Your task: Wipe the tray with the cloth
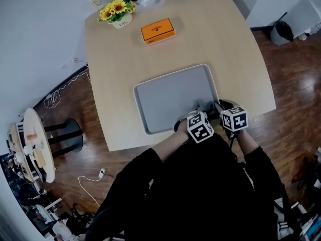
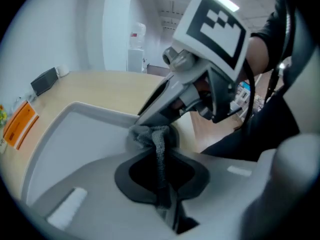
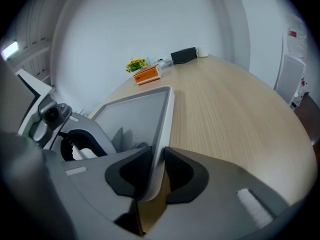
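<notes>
The left hand-held gripper (image 2: 161,171) pinches only a thin fold of cloth (image 2: 150,134), which could slip free mid-wipe; the right hand-held gripper (image 3: 157,171) clamps the tray (image 3: 132,111) rim.

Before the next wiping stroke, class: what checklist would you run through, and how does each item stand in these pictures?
1. Hold on the cloth: ok, the left gripper has its jaws shut on it.
2. Hold on the tray: ok, the right gripper clamps its near rim.
3. Contact of cloth with the tray floor: cannot tell.
4. Stroke path: ok, only the cloth lies in the tray.
5. Room between the grippers: not ok, both crowd one corner.
6. Clearance to orange box and flowers: ok, both stand well apart from the tray.
</notes>
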Tool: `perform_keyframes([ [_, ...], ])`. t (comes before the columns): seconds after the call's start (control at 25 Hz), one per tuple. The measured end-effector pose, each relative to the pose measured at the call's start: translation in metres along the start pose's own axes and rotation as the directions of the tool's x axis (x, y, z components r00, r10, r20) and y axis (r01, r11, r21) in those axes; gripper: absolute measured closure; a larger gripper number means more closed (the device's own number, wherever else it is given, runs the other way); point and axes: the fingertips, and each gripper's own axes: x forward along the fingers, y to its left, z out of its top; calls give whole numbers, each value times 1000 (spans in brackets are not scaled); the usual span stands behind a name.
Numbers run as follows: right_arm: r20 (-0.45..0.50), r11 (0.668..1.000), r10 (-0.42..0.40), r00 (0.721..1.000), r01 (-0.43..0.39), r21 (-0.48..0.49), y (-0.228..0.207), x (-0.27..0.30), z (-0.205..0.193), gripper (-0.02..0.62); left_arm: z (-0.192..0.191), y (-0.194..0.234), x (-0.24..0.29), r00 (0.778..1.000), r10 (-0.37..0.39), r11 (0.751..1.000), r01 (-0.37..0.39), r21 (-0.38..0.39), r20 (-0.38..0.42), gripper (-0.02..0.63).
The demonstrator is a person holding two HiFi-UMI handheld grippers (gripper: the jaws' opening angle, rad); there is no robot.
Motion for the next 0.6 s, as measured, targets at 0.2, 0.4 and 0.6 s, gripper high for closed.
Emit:
perform_keyframes([
  [0.2,3,1000,7,1000,-7,5,-3,-2,0,512,-83,11,-59,995,49,978,-30,-205,85,603],
  [0.4,-14,1000,17,1000,-17,-1,-2,-2,-2,509,-196,29,-131,986,165,909,-152,-388,-2,603],
  [0.6,-11,1000,13,1000,-13,-5,0,1,0,509,-204,31,-132,982,159,957,-179,-227,-105,601],
])
